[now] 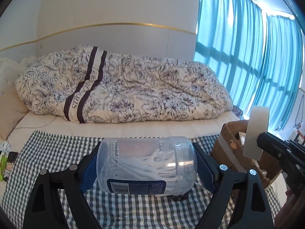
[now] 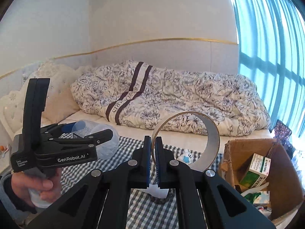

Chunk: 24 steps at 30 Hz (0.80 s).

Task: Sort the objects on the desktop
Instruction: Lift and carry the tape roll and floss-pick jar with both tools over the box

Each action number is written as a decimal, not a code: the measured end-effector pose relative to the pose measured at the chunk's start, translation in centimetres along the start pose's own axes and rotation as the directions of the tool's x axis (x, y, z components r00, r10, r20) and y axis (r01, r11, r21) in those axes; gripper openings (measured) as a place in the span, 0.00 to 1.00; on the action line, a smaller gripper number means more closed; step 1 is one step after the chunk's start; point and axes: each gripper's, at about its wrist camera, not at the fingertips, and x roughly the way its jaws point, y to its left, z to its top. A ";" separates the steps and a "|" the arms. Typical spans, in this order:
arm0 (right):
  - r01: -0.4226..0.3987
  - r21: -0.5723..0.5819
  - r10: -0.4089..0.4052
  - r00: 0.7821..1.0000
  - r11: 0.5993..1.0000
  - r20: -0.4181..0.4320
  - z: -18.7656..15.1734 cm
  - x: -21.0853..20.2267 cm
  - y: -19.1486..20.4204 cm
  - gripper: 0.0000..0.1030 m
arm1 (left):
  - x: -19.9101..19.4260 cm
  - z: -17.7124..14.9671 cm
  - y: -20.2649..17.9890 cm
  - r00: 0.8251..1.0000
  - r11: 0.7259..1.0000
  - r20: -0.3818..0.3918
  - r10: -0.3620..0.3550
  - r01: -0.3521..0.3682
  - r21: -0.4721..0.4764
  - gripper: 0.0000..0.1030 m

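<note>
Two things in hand and neither put away yet. Left gripper (image 1: 146, 152) clamped on a clear plastic jar (image 1: 144, 164) of white floss picks, pads pressing on its two ends. Right gripper (image 2: 153, 143) pinched nearly closed on the thin wall of a cardboard tape ring (image 2: 212, 133). Over to the right, an open cardboard box (image 2: 280, 171) with a green-and-white carton (image 2: 257, 169) and other bits already inside, so probably some of the sorting done and the box most likely the goal for both things. More to clear on the checked cloth (image 1: 47, 162): a small white ball with a blue star (image 2: 185, 157) beyond the ring, a string of dark beads (image 1: 179, 197) just under the jar, and a few small things at the far left edge (image 1: 7, 164), too cut off to name. Jar on its side, apparently raised a little off the cloth: long axis level and running across the left wrist view, lid end to the right toward the box, base to the left, label underneath. Ring upright above the right fingers, hole facing the right wrist camera, near the box but not over it.
</note>
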 end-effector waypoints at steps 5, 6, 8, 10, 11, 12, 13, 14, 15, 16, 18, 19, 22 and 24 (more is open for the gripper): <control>0.021 -0.022 -0.020 0.999 1.000 0.031 0.3 -1.6 0.7 0.04 | -2.1 0.6 -0.7 0.999 1.000 0.052 0.003 -0.004 0.015 0.87; 0.025 -0.023 -0.024 0.999 0.999 0.037 0.4 -2.0 0.7 0.04 | -2.4 0.7 -0.8 0.998 1.000 0.057 0.001 -0.002 0.017 0.87; 0.032 -0.025 -0.031 0.998 0.999 0.046 0.4 -2.5 0.7 0.04 | -2.9 1.0 -1.2 0.998 1.000 0.069 -0.003 0.002 0.023 0.87; 0.044 -0.026 -0.042 0.997 0.999 0.057 0.5 -3.1 0.7 0.04 | -3.4 1.2 -1.5 0.997 1.000 0.081 -0.004 0.001 0.030 0.87; 0.050 -0.026 -0.048 0.997 0.998 0.061 0.6 -3.3 0.6 0.04 | -3.7 1.4 -1.8 0.996 0.999 0.088 -0.006 0.003 0.034 0.87; 0.055 -0.023 -0.053 0.996 0.998 0.065 0.6 -3.6 0.5 0.04 | -3.9 1.5 -1.9 0.996 0.999 0.092 -0.009 0.006 0.037 0.87; 0.061 -0.022 -0.060 0.996 0.998 0.071 0.7 -3.9 0.4 0.04 | -4.0 1.6 -2.1 0.996 0.999 0.093 -0.015 0.011 0.040 0.87; 0.067 -0.022 -0.066 0.995 0.997 0.077 0.7 -4.2 0.4 0.04 | -4.2 1.8 -2.2 0.995 0.999 0.096 -0.020 0.016 0.039 0.87; 0.075 -0.022 -0.073 0.994 0.997 0.086 0.7 -4.6 0.3 0.04 | -4.3 1.9 -2.3 0.995 0.999 0.100 -0.022 0.018 0.038 0.87; 0.081 -0.020 -0.079 0.992 0.997 0.094 0.8 -5.0 0.3 0.04 | -4.5 2.0 -2.4 0.994 0.999 0.104 -0.023 0.019 0.037 0.87; 0.094 -0.017 -0.091 0.990 0.995 0.108 1.0 -5.7 0.2 0.04 | -4.9 2.2 -2.7 0.993 0.999 0.112 -0.027 0.023 0.035 0.87; 0.100 -0.016 -0.098 0.989 0.995 0.112 1.0 -6.0 0.1 0.04 | -5.2 2.3 -2.9 0.993 0.999 0.117 -0.030 0.026 0.034 0.87; 0.124 -0.009 -0.122 0.985 0.992 0.120 1.0 -6.9 -0.3 0.04 | -5.8 2.5 -3.6 0.991 0.998 0.128 -0.040 0.035 0.042 0.87; 0.142 -0.004 -0.140 0.983 0.990 0.121 0.9 -7.4 -0.6 0.04 | -5.9 2.6 -4.2 0.991 0.998 0.128 -0.047 0.041 0.052 0.87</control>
